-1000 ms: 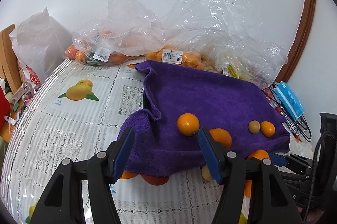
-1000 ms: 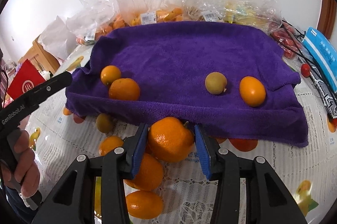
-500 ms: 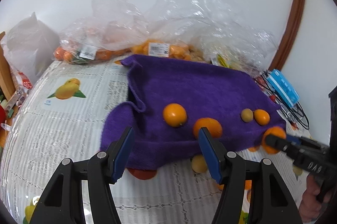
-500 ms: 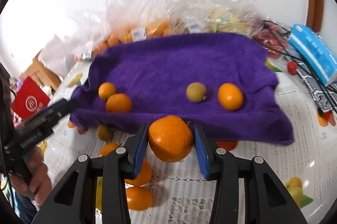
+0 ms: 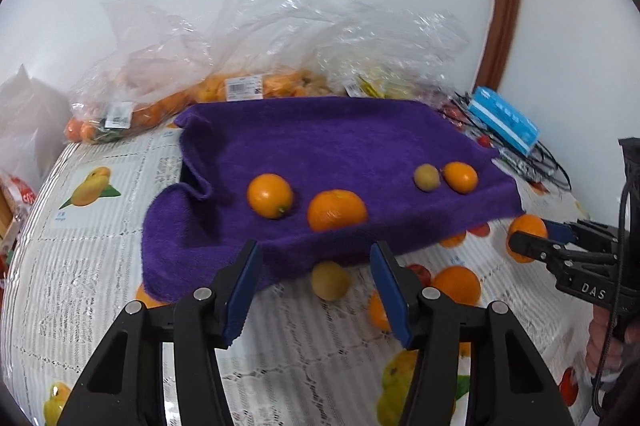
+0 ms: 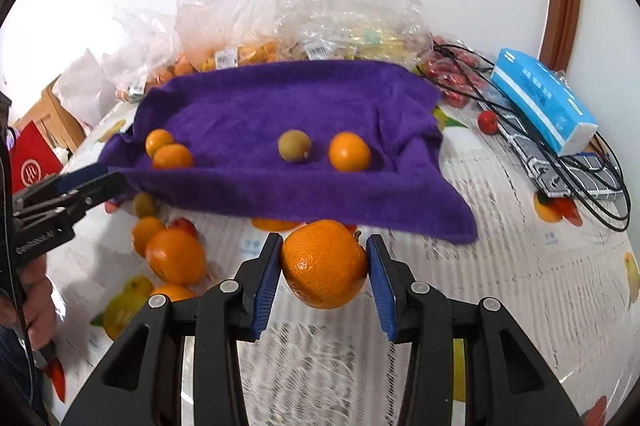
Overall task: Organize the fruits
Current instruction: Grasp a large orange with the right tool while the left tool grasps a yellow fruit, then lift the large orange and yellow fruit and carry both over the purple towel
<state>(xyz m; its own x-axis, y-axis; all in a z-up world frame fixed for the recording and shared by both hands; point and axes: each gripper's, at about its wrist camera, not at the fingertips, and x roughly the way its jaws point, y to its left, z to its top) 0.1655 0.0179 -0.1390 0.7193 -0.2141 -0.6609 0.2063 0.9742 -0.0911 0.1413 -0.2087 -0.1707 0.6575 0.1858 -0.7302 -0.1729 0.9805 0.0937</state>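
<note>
A purple towel (image 5: 332, 145) (image 6: 288, 105) lies over a tray, with two oranges (image 5: 270, 194) (image 5: 337, 209) at its left, a greenish-brown fruit (image 5: 427, 177) and a small orange (image 5: 461, 177) at its right. My right gripper (image 6: 324, 262) is shut on a large orange (image 6: 324, 264), held above the tablecloth just in front of the towel's edge. My left gripper (image 5: 316, 270) is closing with nothing between its pads; a greenish-brown fruit (image 5: 330, 280) lies on the cloth just beyond its tips. Loose oranges (image 6: 175, 256) lie on the table at the left.
Clear plastic bags of fruit (image 5: 240, 81) stand behind the towel against the wall. A blue tissue pack (image 6: 544, 101), black cables (image 6: 592, 185) and small red fruits (image 6: 488, 121) lie at the right. A red bag (image 6: 32, 161) and wooden furniture are at the left. A hand (image 6: 36, 306) grips the left tool.
My right gripper has lifted the large orange off the pile and carried it rightward. My left gripper has moved right toward the loose greenish-brown fruit and its jaws have narrowed.
</note>
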